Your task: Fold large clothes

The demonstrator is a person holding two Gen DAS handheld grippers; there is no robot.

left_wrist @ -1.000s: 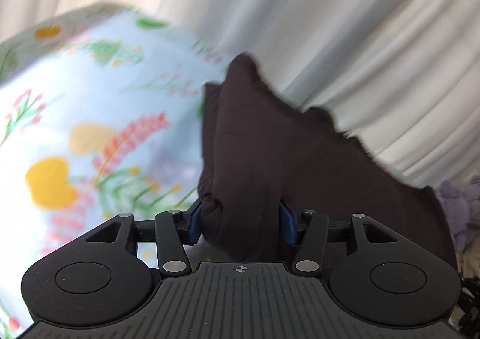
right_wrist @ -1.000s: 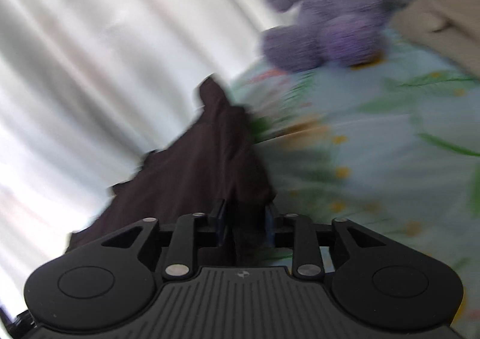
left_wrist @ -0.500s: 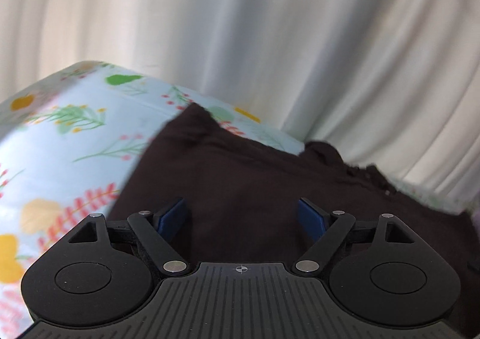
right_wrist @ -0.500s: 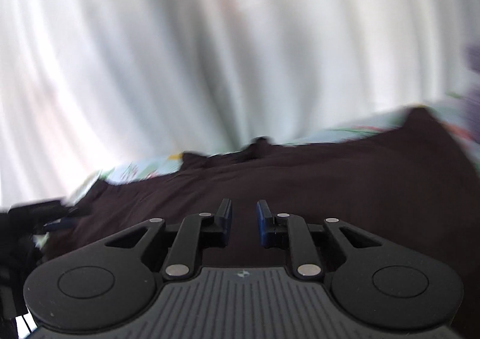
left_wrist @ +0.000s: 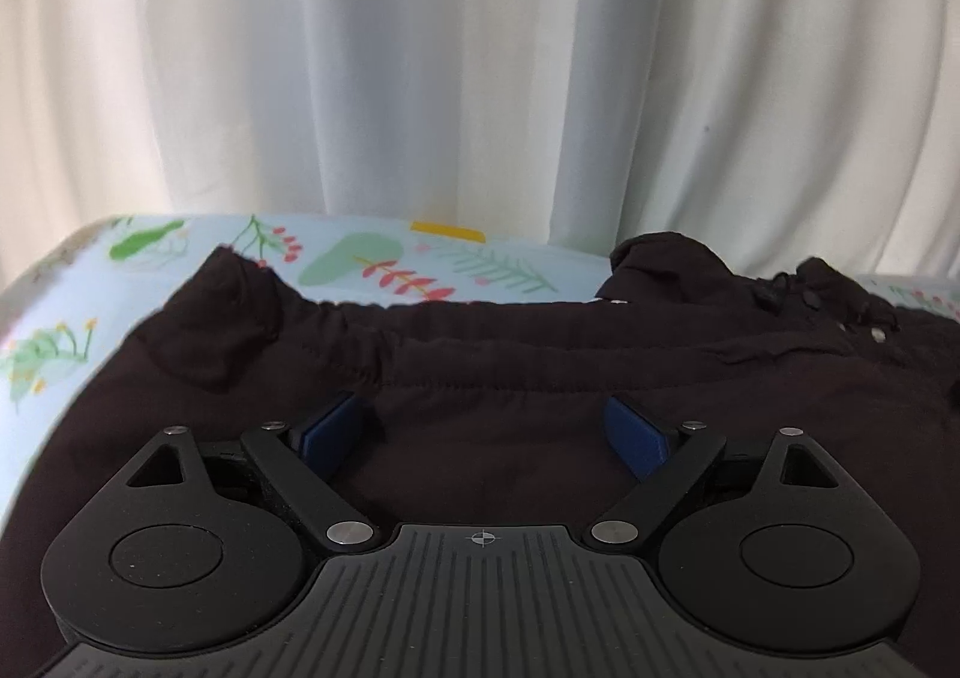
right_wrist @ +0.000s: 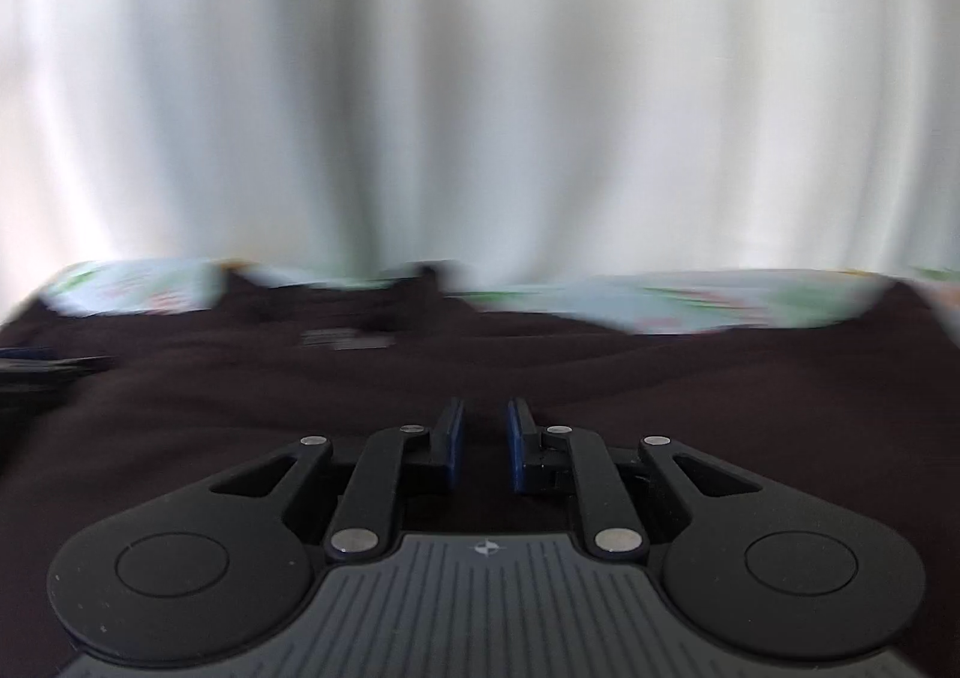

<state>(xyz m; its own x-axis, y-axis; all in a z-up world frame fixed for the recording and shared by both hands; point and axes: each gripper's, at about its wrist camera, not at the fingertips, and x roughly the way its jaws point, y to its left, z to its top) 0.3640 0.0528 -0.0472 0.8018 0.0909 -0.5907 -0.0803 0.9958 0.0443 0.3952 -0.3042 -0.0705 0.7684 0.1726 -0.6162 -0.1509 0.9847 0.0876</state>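
A dark brown garment (left_wrist: 480,342) lies spread on the floral bed sheet (left_wrist: 360,252), its gathered waistband (left_wrist: 540,318) running across the left wrist view. My left gripper (left_wrist: 480,402) hovers low over it. Its jaws are wide and still opening, and the blue pads (left_wrist: 333,423) press on nothing. In the blurred right wrist view the same garment (right_wrist: 720,378) fills the lower half. My right gripper (right_wrist: 483,408) is over the cloth with its jaws closing. A narrow gap shows between its pads (right_wrist: 453,438), and no cloth is pinched there.
A white curtain (left_wrist: 480,78) hangs close behind the far edge of the bed. The light-blue flowered sheet (right_wrist: 690,300) shows beyond the garment. A small pale label (right_wrist: 345,339) lies on the cloth at the left of the right wrist view.
A second ago both grippers held bunched cloth lifted off the bed. Both have let go and the garment now lies flat. The left jaws spread wide, the right jaws narrowed, and both views rolled level.
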